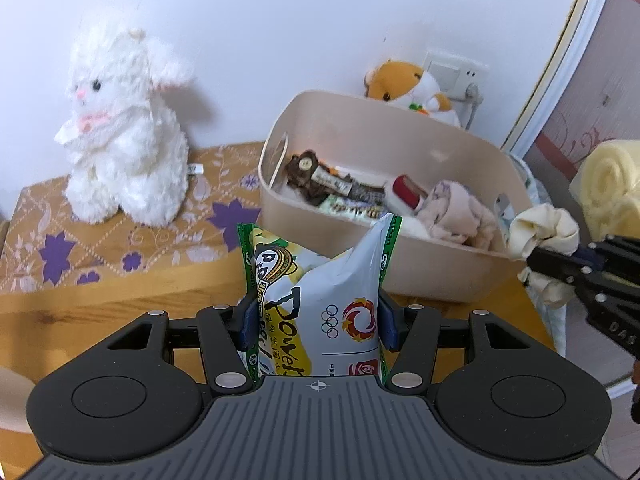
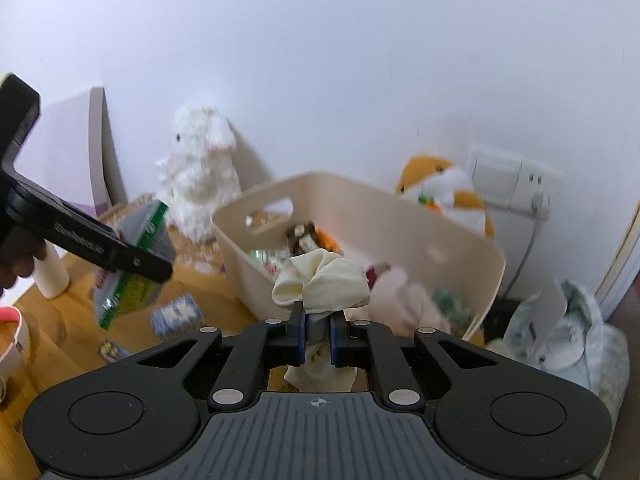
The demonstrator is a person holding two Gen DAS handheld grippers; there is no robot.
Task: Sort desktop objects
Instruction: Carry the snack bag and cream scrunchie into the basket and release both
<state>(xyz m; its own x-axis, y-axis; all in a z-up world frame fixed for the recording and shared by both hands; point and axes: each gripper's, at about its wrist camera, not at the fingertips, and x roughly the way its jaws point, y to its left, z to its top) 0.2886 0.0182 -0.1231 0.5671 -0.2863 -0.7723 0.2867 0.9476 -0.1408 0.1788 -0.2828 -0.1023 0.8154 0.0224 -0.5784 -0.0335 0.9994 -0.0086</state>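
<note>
**Mia:** Toys and snacks everywhere! What is the left gripper (image 1: 318, 320) holding?

**Ben:** A snack bag (image 1: 320, 292). Its blue pads press on both sides of the bag, about half way open, because the bag is puffy and wide. The bag stands up tall, just in front of the beige bin (image 1: 400, 140).

**Mia:** Why is it held there?

**Ben:** I think it is waiting to go into the bin. Other snack packets (image 1: 328, 184) already lie inside, at the left end.

**Mia:** And the right gripper (image 2: 318, 334)?

**Ben:** Its fingers are squeezed almost all the way together on a cream cloth (image 2: 320, 284). Cloth is thin and floppy, so it needs a tight pinch. The cloth bunches up above the pads and hangs down below them.

**Mia:** Where is the cloth?

**Ben:** Up in the air, at the near right edge of the bin. A pink cloth (image 1: 460, 212) is already in the bin's right end, so I guess soft things go there.

**Mia:** What about the white bunny (image 1: 124, 128)?

**Ben:** It sits on the table (image 1: 120, 292) left of the bin. The orange hamster toy (image 1: 408, 86) peeks over the bin's back wall.

**Mia:** Is anything left out?

**Ben:** Yes, a small packet (image 2: 176, 314) lies on the table left of the bin.
</note>
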